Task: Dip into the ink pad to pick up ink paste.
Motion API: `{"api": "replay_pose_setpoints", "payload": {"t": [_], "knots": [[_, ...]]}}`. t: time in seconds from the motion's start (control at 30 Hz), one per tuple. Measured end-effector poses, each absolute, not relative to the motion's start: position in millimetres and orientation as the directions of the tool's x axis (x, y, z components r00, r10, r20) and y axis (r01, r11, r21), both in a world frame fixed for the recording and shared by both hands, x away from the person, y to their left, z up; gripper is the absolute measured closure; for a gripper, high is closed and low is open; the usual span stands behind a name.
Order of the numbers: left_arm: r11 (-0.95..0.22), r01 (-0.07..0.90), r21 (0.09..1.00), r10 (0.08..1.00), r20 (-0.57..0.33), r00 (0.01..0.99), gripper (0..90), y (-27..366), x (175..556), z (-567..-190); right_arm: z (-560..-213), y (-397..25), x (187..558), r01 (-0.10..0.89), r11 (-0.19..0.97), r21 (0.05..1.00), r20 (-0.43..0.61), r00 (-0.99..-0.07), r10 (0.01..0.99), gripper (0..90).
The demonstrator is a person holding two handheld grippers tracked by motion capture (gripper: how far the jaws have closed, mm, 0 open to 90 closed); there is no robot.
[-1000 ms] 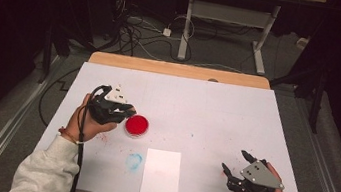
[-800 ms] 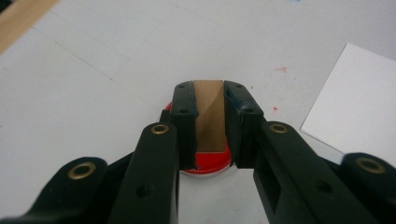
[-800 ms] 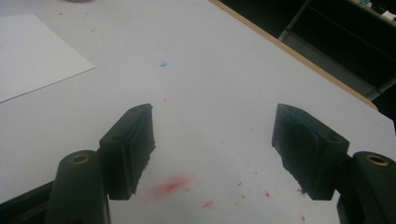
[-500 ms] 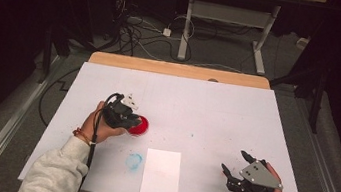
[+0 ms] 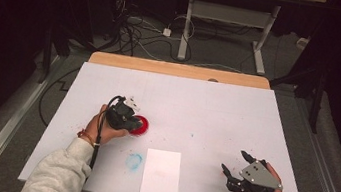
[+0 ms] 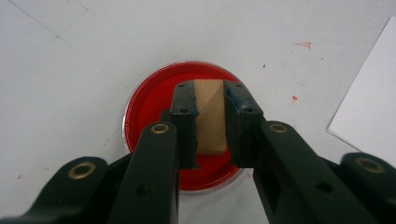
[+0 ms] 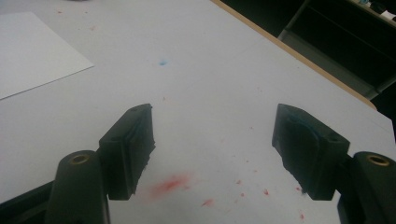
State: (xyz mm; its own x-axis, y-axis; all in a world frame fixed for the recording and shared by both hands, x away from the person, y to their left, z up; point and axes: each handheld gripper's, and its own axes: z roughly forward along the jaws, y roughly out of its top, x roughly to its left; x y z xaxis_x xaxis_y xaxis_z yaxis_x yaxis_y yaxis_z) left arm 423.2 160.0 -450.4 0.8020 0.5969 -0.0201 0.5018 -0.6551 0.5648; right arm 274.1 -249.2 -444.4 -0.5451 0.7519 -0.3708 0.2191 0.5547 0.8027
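Note:
A round dish of red paint (image 6: 154,107) (image 5: 141,125) sits on the white table left of centre. My left gripper (image 6: 211,100) (image 5: 131,116) is shut on a small wooden block (image 6: 210,116), held directly over the red dish. I cannot tell if the block touches the paint. A white sheet of paper (image 5: 161,174) (image 6: 369,102) lies near the front edge. My right gripper (image 7: 212,140) (image 5: 234,161) hovers open over the table at the front right, nothing between its jaws.
A blue paint smear (image 5: 133,160) marks the table just left of the paper. Red splatters (image 7: 170,184) dot the surface under the right gripper. The wooden far edge of the table (image 5: 179,70) borders a floor with cables and a desk frame (image 5: 225,13).
My left gripper has moved right and forward, from beside the red dish to directly over it. The right gripper has stayed put.

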Motion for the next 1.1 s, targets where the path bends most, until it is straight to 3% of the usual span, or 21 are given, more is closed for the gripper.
{"api": "replay_pose_setpoints", "payload": {"t": [0.7,1.1], "knots": [[-0.631,0.506,0.588,0.602,-0.04,0.797,73.7,164,422,-455,-445,-249,273,0.217,0.555,0.803,-0.37,-0.548,0.75,29.6],[-0.624,0.482,0.616,0.623,0.019,0.782,73.6,167,418,-438,-443,-250,273,0.212,0.552,0.806,-0.373,-0.543,0.753,29.6]]}}
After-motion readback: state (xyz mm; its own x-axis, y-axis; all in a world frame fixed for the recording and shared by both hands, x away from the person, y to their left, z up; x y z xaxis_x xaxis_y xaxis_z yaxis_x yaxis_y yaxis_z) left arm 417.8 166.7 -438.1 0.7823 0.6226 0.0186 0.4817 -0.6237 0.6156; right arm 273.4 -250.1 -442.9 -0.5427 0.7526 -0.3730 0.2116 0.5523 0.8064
